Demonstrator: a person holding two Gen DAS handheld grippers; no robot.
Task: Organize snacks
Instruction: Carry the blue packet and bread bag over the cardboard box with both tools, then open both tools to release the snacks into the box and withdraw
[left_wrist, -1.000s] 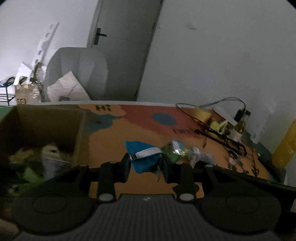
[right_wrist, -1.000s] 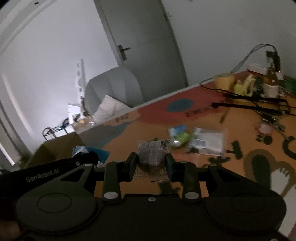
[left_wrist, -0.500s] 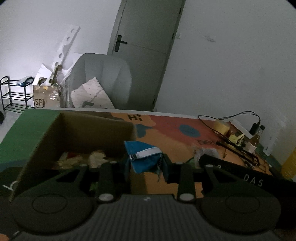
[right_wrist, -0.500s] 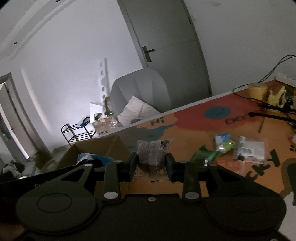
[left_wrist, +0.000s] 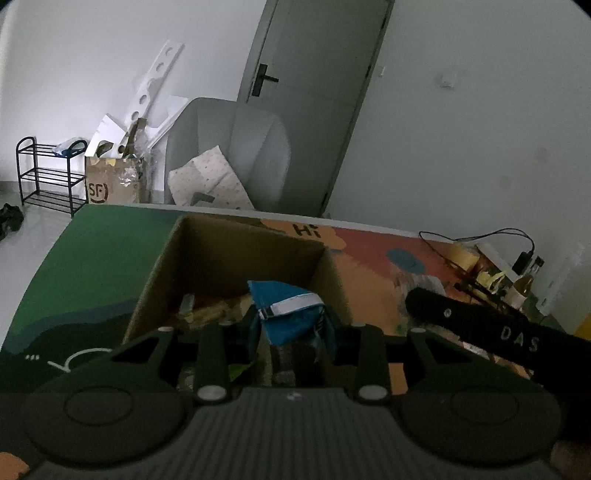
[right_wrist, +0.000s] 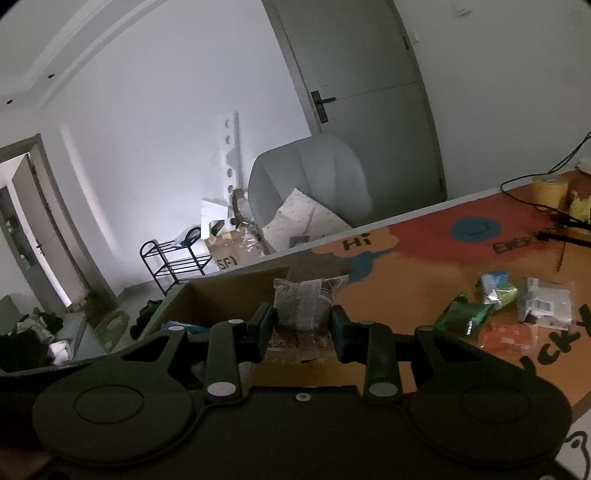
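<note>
My left gripper (left_wrist: 291, 328) is shut on a blue snack packet (left_wrist: 286, 314) and holds it over the open cardboard box (left_wrist: 221, 254), which has several snacks in its bottom. My right gripper (right_wrist: 301, 325) is shut on a clear-wrapped brown snack (right_wrist: 304, 306) just right of the same box (right_wrist: 221, 295). Part of the right gripper's body (left_wrist: 480, 328) crosses the right side of the left wrist view. A green packet (right_wrist: 461, 314), an orange packet (right_wrist: 506, 336) and a clear packet (right_wrist: 546, 304) lie on the colourful mat (right_wrist: 424, 269).
A grey armchair (left_wrist: 236, 147) with a cushion stands beyond the table, near a cardboard box and a black rack (left_wrist: 44, 177). Cables, a tape roll (right_wrist: 548, 188) and small bottles (left_wrist: 524, 280) crowd the table's far right end.
Both grippers have carried their packets leftward across the table. The blue packet went from above the mat to above the box; the brown snack moved from the loose packets to beside the box.
</note>
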